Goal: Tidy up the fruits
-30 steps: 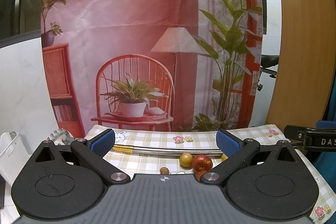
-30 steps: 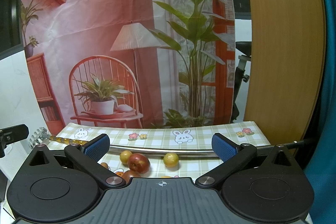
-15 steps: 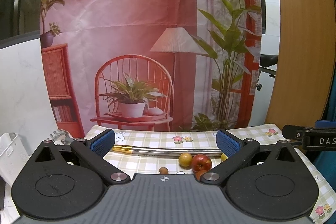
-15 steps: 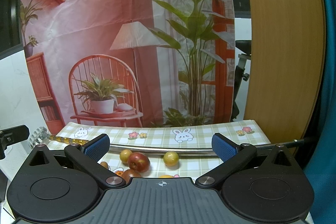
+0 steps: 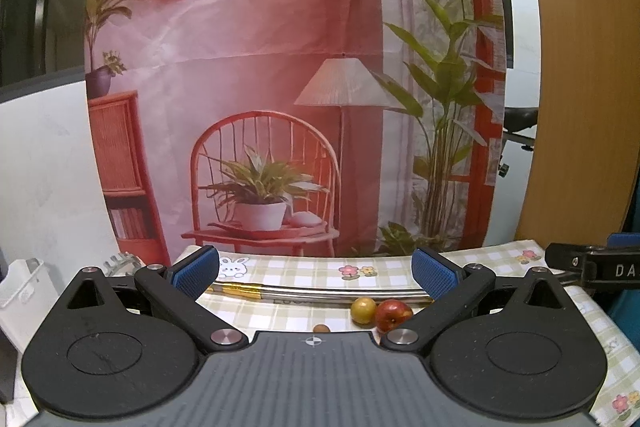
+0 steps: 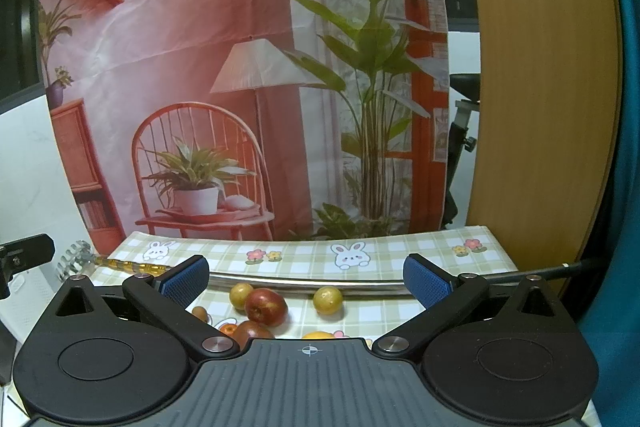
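Red-skinned fruit (image 6: 265, 306) sits mid-cloth w/ a yellow-green one (image 6: 239, 295) touching its left side; another yellow-green fruit (image 6: 327, 300) lies just to the right, apart. Nearer the camera: a small brown fruit (image 6: 199, 313), a dark red one (image 6: 251, 333), a small orange-red one (image 6: 228, 328) and an orange one (image 6: 318, 335), all partly hidden by the gripper body. All loose on the checked tablecloth (image 6: 304, 259), just in front of a metal rod (image 6: 304, 284) lying across it.

Progress: looks like nothing sorted yet. No bowl or tray for the fruit in view, so where they go can't be told. A white basket (image 5: 20, 287) stands off the cloth's left edge; whether it's the target is unclear.

Right gripper (image 6: 306, 281) is held low and level, pointing over the pile, jaws spread wide, nothing between them. Left gripper (image 5: 314, 269) is same height, level, also wide apart and empty; from its view the red and yellow-green fruit sit toward its right finger (image 5: 434, 273). Both seem poised pre-grasp, not touching fruit.
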A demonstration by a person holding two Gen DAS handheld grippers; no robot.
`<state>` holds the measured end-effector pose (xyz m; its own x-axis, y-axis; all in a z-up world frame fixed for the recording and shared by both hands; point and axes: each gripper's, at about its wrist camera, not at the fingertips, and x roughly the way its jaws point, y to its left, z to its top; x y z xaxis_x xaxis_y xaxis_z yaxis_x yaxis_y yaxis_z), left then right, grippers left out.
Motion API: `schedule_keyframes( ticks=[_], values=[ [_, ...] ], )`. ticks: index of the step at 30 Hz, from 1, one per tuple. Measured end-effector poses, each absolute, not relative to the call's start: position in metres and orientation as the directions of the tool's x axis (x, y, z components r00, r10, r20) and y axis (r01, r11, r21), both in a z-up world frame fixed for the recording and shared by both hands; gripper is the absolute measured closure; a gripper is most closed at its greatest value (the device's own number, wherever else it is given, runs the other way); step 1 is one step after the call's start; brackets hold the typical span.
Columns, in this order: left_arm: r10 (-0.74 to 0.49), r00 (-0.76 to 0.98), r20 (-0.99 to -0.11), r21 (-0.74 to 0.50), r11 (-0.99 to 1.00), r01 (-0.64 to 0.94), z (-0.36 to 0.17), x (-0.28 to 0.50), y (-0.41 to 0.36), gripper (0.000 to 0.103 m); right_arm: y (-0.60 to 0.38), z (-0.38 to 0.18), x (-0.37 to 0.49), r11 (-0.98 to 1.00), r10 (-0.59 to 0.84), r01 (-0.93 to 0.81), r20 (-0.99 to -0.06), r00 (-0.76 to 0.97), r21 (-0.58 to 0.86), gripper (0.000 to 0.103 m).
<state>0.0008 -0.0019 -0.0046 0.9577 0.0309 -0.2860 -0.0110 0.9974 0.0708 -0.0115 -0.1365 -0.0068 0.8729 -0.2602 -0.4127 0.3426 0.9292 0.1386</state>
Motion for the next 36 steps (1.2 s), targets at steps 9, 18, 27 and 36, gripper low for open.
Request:
schedule_keyframes(
  ticks=[9, 18, 27, 36],
  values=[
    [-0.009, 0.908, -0.419, 0.035, 0.999, 0.026, -0.031, 0.02, 0.02, 0.0, -0.153, -0.04, -0.008, 0.925, -0.178, 0.298, -0.427, 0.887, 0.234, 0.0],
    [-0.017, 0.9, -0.437, -0.063, 0.998, -0.012, -0.083, 0.04, 0.064, 0.0, -0.168, -0.089, 0.011, 0.917, -0.172, 0.309, -0.448, 0.877, 0.254, 0.0],
    [0.006, 0.823, -0.568, -0.049, 0.998, -0.041, -0.136, 0.066, 0.08, 0.0, -0.17, -0.125, 0.039, 0.925, -0.107, 0.282, -0.538, 0.836, 0.254, 0.0],
    [0.015, 0.723, -0.691, -0.044, 0.997, -0.063, -0.177, 0.073, 0.086, 0.0, -0.165, -0.149, 0.052, 0.953, -0.079, 0.23, -0.569, 0.818, 0.197, 0.0]
  ],
)
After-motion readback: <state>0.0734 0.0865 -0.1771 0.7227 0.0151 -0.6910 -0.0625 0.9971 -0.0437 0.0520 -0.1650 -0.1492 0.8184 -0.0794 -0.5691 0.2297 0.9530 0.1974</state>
